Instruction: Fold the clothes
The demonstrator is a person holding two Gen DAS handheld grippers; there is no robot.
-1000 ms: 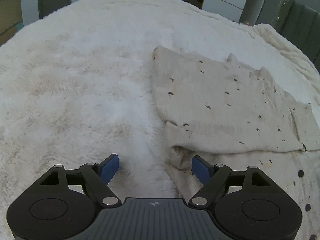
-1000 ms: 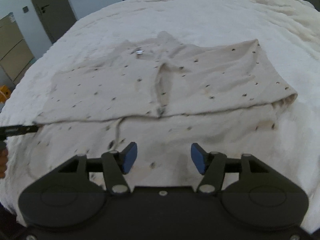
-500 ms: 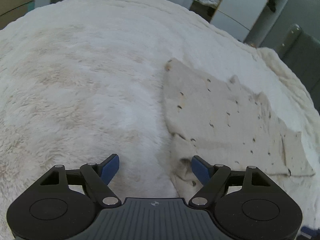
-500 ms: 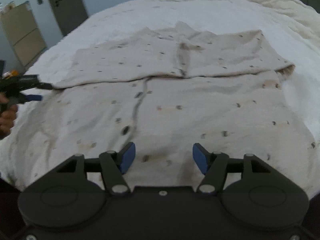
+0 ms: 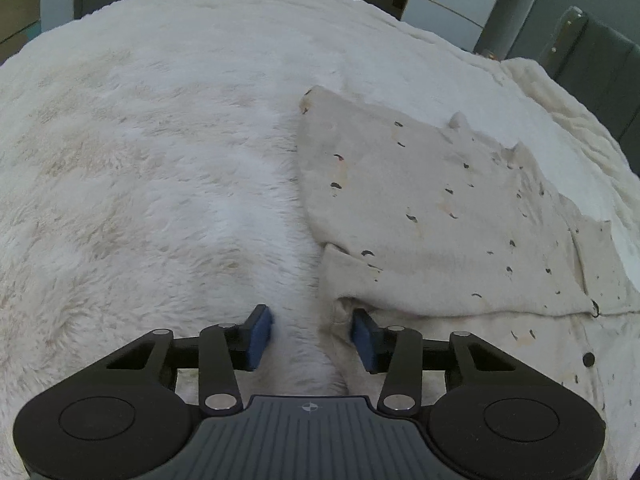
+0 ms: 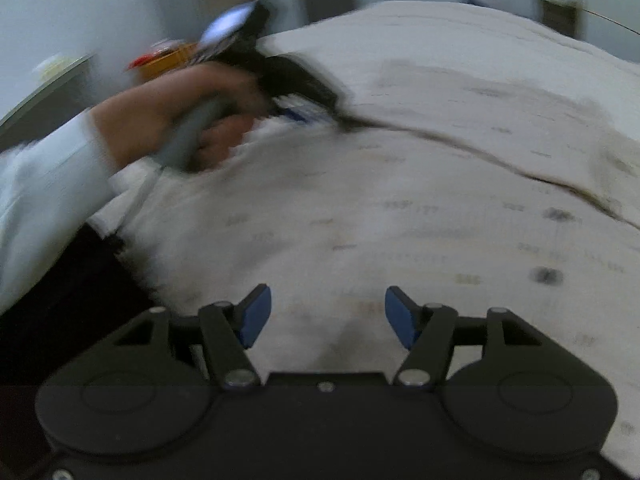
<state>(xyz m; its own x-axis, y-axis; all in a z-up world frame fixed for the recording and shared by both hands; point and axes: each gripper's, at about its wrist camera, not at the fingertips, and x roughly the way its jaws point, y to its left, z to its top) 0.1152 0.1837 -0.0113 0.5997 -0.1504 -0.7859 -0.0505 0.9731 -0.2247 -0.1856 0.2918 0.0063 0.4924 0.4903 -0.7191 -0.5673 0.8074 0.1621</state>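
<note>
Fluffy blanket (image 5: 140,160) underlies left gripper (image 5: 312,336), jaws apart astride shirt (image 5: 440,220) edge.

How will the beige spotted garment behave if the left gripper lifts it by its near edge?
The garment will probably flop and drape: it already lies folded flat with soft creases. It looks thin, so likely light. The fluffy blanket may drag on it slightly.

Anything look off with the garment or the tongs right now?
Mostly fine. The beige shirt lies folded over on the fluffy blanket, but its near left corner is bunched by the open left tongs. Right view is too motion-blurred to judge details.
</note>
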